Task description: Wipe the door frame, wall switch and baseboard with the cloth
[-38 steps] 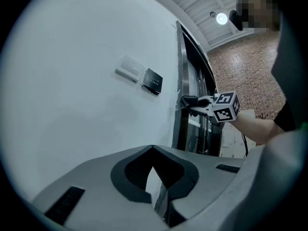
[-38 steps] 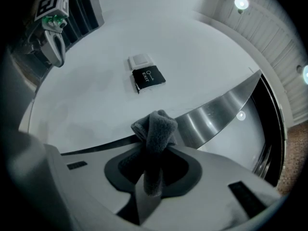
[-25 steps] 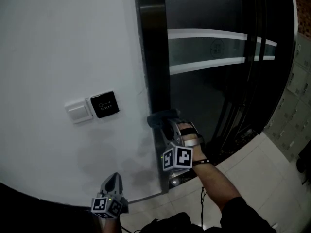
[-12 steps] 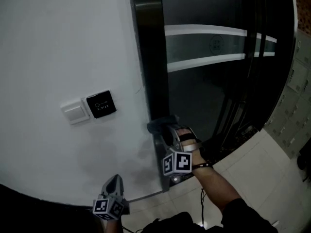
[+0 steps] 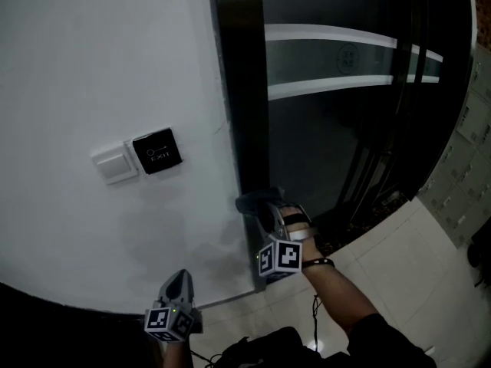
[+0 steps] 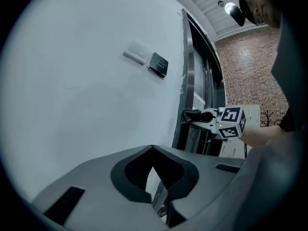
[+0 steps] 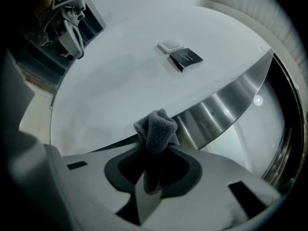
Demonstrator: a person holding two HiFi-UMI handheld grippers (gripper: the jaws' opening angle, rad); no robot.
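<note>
A dark grey cloth [image 5: 258,199] is bunched in my right gripper [image 5: 265,210], which is shut on it and presses it against the dark metal door frame [image 5: 242,106], well below the switch. In the right gripper view the cloth [image 7: 158,126] sticks out of the right gripper [image 7: 153,150] onto the shiny frame [image 7: 226,100]. The white wall switch [image 5: 115,165] and a black exit plate [image 5: 157,150] sit on the white wall to the left. My left gripper [image 5: 177,284] hangs low by the wall, shut and empty [image 6: 153,150].
Right of the frame is a dark glass door [image 5: 337,90] with two pale stripes. Light floor tiles [image 5: 406,267] run along the bottom right. The wall's foot [image 5: 226,301] meets the floor just beyond my left gripper. A brick wall [image 6: 250,71] shows in the left gripper view.
My right gripper has slid the cloth down the door frame, further below the switch. The left gripper has stayed low by the wall.
</note>
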